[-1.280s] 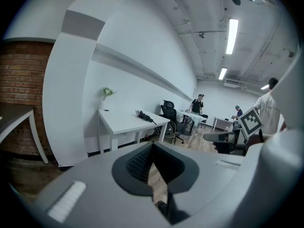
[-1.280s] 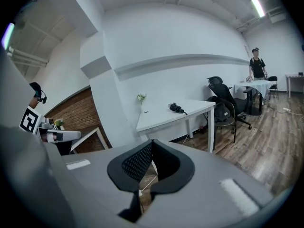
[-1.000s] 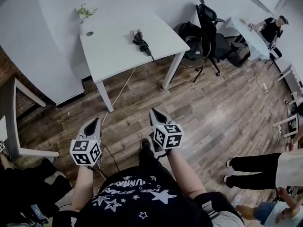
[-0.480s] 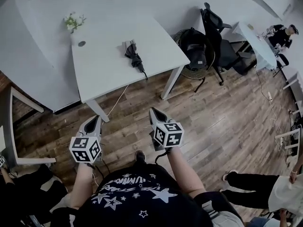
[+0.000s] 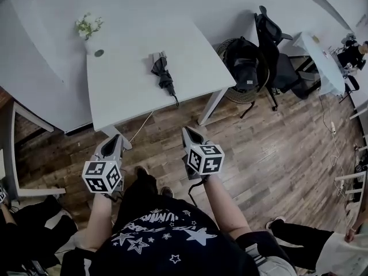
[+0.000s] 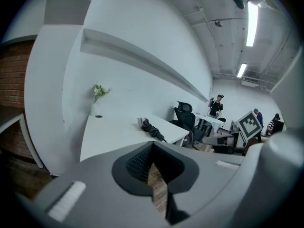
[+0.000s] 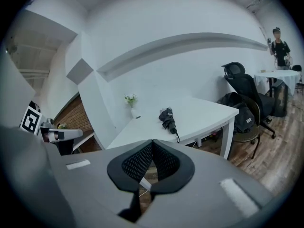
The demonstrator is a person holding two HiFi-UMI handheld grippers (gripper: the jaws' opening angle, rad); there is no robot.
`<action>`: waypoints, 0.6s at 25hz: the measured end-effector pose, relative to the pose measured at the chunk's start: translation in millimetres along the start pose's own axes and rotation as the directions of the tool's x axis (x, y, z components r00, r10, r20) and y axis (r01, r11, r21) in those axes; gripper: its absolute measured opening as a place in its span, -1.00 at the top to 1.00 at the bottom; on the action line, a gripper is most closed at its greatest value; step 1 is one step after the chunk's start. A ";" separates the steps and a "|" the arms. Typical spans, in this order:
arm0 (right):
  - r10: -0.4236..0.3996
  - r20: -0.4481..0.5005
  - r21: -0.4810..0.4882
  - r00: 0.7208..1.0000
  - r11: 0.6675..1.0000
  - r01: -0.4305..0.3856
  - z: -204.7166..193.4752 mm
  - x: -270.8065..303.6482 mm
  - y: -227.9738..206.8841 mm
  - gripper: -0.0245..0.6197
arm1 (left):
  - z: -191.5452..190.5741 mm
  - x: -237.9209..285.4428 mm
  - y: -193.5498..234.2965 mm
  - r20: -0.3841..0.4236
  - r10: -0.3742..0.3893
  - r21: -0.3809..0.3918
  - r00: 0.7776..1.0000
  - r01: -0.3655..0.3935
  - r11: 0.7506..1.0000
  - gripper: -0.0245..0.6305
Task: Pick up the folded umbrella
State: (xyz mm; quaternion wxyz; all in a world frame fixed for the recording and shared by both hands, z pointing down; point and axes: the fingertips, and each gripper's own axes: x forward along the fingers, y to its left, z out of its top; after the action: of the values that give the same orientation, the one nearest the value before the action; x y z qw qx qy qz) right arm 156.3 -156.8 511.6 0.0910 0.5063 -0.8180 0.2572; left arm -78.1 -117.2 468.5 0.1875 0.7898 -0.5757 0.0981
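Note:
The folded umbrella is dark, with a wrist strap trailing toward the near edge, and lies on the white table a little right of its middle. It also shows in the left gripper view as the umbrella and in the right gripper view as the umbrella. My left gripper hangs over the wooden floor just short of the table's near edge, jaws shut and empty. My right gripper is level with it, further right, shut and empty too. Both point at the table, well short of the umbrella.
A vase of white flowers and a small dark disc stand at the table's far left corner. A chair with a black backpack and an office chair stand right of the table. A cable runs under it.
The person has stepped forward, so the table and umbrella are nearer and lower in the head view. Both grippers have moved toward the table's near edge, still shut.

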 end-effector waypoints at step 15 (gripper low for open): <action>-0.068 -0.040 -0.005 0.997 0.998 0.068 45.4 107.2 -45.7 0.87 | 24.2 137.6 49.7 -0.033 -0.072 -0.038 0.997 0.071 0.997 0.92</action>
State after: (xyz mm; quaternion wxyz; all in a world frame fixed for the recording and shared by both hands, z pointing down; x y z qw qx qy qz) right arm 150.9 -280.1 531.9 0.1171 0.5283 -0.7989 0.2626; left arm -82.9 -260.4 506.6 0.2150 0.8046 -0.5455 0.0942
